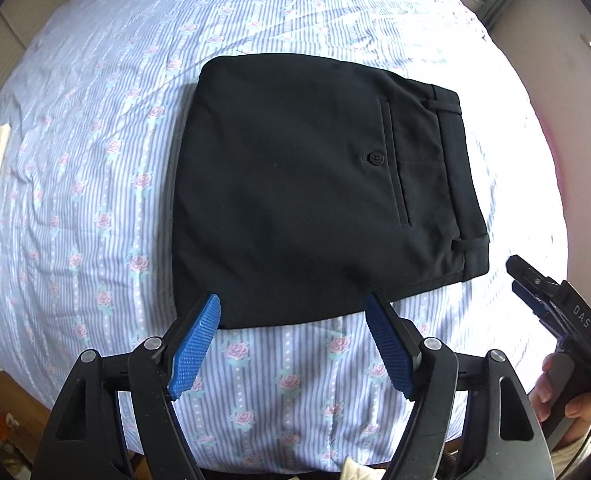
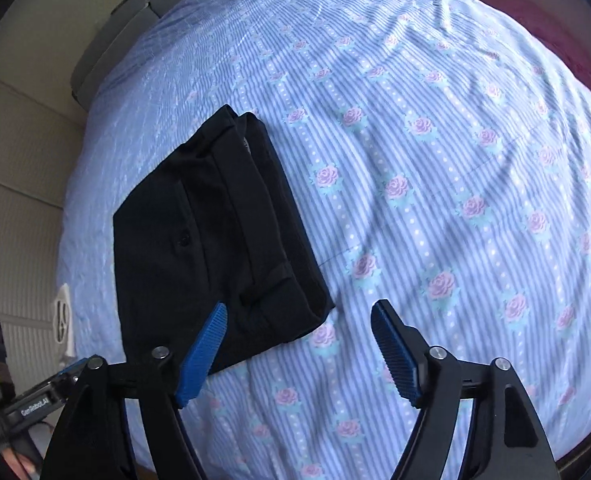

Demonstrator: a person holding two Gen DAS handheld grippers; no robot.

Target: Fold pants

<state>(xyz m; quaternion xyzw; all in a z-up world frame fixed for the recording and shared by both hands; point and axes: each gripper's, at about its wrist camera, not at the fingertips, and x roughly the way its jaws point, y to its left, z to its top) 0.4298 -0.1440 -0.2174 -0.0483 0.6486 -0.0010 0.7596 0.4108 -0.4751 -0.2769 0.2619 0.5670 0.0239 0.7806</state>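
Lying folded into a compact black rectangle on the bed (image 1: 95, 160), the pants (image 1: 315, 200) rest flat on the striped, rose-printed sheet, waistband and belt loops at one short edge, buttoned back pocket (image 1: 375, 157) facing up; fold judged complete or nearly so; left tongs (image 1: 293, 350) spread wide above the near edge of the pants, nothing between the blue pads, not touching the cloth; right tongs (image 2: 299, 352) likewise spread and empty, hovering over the waistband corner and the bare sheet beside it. Risks, as judgement: a ribbed pad dragging across the top layer on the way out could catch a belt loop or the pocket flap and peel the fold open; a low pass over the near edge could push the stack askew or ruck the sheet beneath it, since the soft bed gives no firm backing; the layers look loosely stacked at the waistband end, so a nudge there could let them slide apart. Views compared: the left wrist view shows the whole rectangle square-on, the pocket button, and the right tongs held in a person's hand (image 1: 551, 396) at the frame's right edge; the right wrist view shows instead the stacked layers at the waistband end in profile, the wide bare sheet beyond, and part of the left device low at its left edge.
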